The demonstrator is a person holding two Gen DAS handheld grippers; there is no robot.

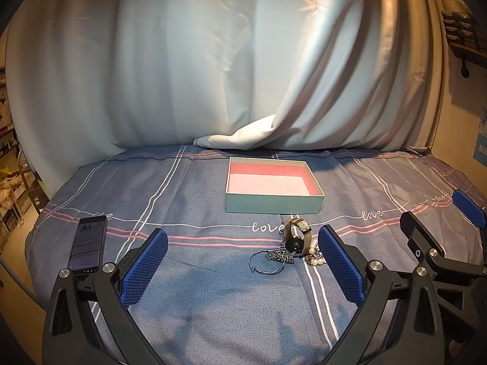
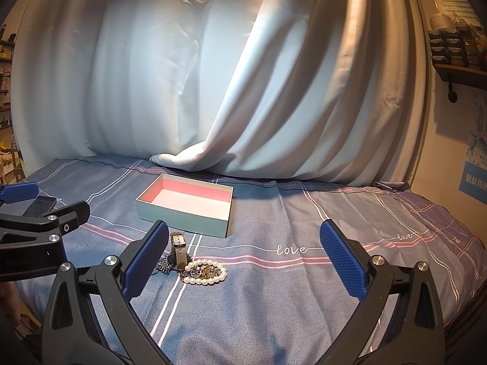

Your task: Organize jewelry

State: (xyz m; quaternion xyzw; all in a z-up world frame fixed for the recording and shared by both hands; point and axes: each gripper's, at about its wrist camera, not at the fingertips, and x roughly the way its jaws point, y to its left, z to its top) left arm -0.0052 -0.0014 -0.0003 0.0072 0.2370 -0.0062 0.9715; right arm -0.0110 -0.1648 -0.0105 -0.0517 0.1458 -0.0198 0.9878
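Note:
A pale teal box with a pink lining stands open and empty on the blue cloth; it also shows in the right wrist view. In front of it lies a small heap of jewelry: a watch with a tan strap, a thin silver bangle, a dark chain and a pearl bracelet. My left gripper is open and empty, just short of the heap. My right gripper is open and empty, with the heap by its left finger.
A black phone lies at the left on the cloth. A pale curtain hangs behind the box, with a fold resting on the cloth. Each gripper shows at the edge of the other's view. A wall shelf is at the far right.

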